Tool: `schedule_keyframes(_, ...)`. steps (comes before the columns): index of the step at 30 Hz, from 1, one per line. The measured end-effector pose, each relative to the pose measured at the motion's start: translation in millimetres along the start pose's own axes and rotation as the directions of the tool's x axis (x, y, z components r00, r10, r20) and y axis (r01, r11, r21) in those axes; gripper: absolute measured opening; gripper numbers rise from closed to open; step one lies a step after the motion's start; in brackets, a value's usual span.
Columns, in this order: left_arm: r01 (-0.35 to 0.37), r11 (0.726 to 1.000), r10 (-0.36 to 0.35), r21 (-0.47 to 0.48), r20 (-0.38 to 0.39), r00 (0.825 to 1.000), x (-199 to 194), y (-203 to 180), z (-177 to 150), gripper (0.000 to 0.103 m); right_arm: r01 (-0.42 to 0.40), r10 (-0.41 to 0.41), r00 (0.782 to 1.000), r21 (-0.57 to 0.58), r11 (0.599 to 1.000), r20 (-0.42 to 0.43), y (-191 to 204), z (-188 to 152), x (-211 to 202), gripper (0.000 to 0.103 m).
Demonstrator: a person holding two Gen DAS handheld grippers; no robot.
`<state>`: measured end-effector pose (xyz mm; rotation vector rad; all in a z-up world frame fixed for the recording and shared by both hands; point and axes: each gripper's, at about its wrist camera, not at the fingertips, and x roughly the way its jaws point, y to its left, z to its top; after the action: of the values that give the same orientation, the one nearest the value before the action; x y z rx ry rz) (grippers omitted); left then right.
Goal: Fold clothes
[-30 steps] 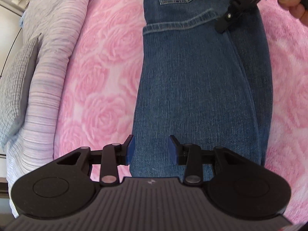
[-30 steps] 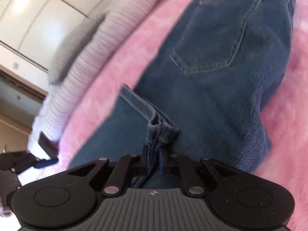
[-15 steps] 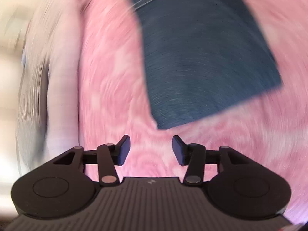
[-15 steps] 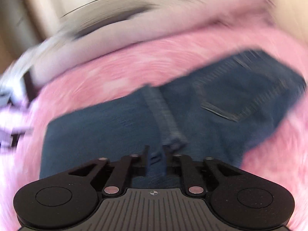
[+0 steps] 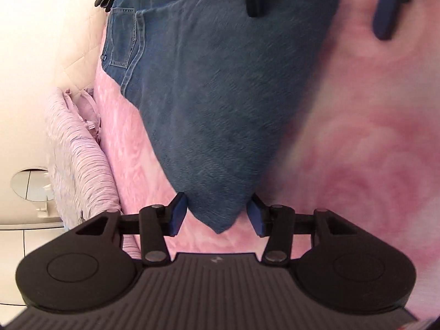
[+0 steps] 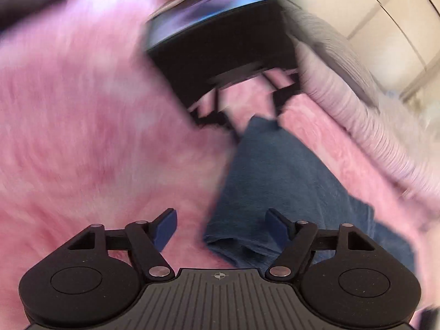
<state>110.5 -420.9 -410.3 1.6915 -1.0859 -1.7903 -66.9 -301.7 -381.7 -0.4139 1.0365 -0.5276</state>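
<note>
Two grippers face each other over one pair of folded jeans, which lies flat on the pink rose-patterned blanket that fills most of both views. Beside the blanket, on the far side of the jeans, runs a striped lilac pillow. The denim's long axis runs from the pocket end near the headboard toward a pointed corner. That corner sits right between the blue pads of the left gripper, whose jaws stand apart, gripping nothing. At the opposite end the right gripper is likewise spread wide and empty, with a denim edge lying between its fingers, nearer the right-hand one. Judging by this, each hand is set to pinch its own end, and the left is the closer. The right wrist view is heavily smeared, so whether either pad touches cloth I cannot tell; the waistband is cut off.
</note>
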Motion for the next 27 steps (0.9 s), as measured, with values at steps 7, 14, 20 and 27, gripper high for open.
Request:
schedule_keyframes(7,-0.062,0.991,0.053,0.118,0.072,0.996,-0.5,-4.8,-12.4,0.044,0.134,-0.135,0.991,-0.063,0.989,-0.004,-6.3,-13.4,19.6,0.067)
schedule_keyframes(14,-0.085,0.977,0.06,0.193,0.133,0.989,4.5,-10.3,-13.0,0.051,0.012,-0.012,1.0,-0.007,1.0,0.024,-27.7,-20.8,20.7,0.038)
schedule_keyframes(20,-0.042,0.99,0.024,0.137,0.129,0.991,10.6,4.2,-8.1,0.042,-0.093,0.086,0.995,0.137,0.986,0.054,-76.0,-11.8,2.1,0.023)
schedule_keyframes(27,0.01,0.999,-0.016,0.053,0.123,0.992,7.4,14.0,-4.9,0.037,-0.054,0.052,0.998,0.108,0.993,0.021,-69.5,-1.8,-4.0,0.034)
